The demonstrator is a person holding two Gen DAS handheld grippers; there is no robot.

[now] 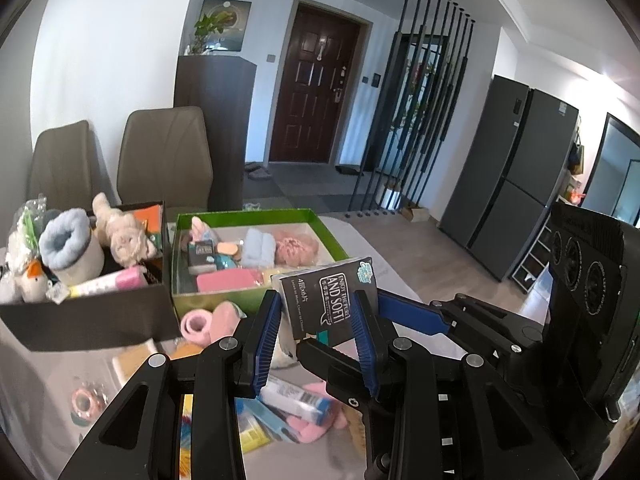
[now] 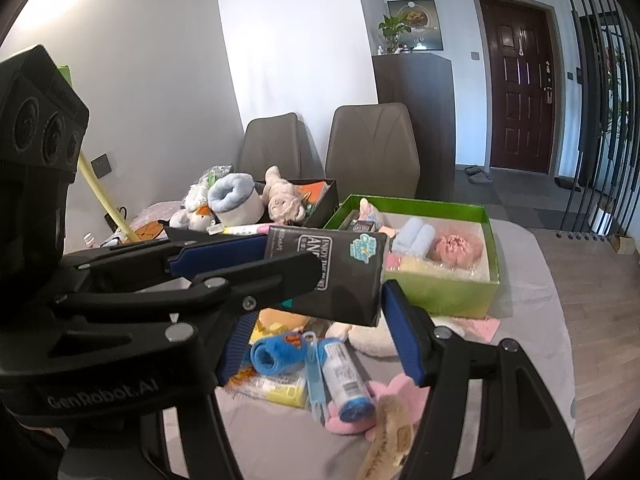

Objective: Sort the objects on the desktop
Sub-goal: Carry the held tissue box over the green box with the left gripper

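**A:** Our left tongs (image 1: 318, 298) are clamped on the black tissue pack (image 1: 332, 300), one blue pad on each broad face, holding it upright and clear of the tabletop (image 1: 360, 236).

**B:** And our right tongs (image 2: 320, 308) come in across them. Their far pad lies against the pack's edge, but the left tongs hide the other pad, so we cannot tell whether they truly grip.

**A:** Then we have two tools crowded on one soft pack. If our hands drift apart or twist against each other, we could wrench it out of the left pads or crumple it.

**B:** If it drops, it falls into the loose pile right beneath the tongs: the white tube (image 2: 344, 376), the blue sock roll (image 2: 272, 354) and the rest. The tube looks ready to roll.

**A:** The green box (image 1: 256, 216) stands just beyond the tongs, and a similar dark pack (image 1: 202, 254) already lies in it. We judge that's where this one belongs.

**B:** Its near wall is our next worry. If we carry the pack too low, its bottom edge may catch the rim and shove the box.

**A:** The black box (image 1: 80, 320), beyond the left tongs and to their left, is heaped with plush toys, so a wide swing there could topple something.
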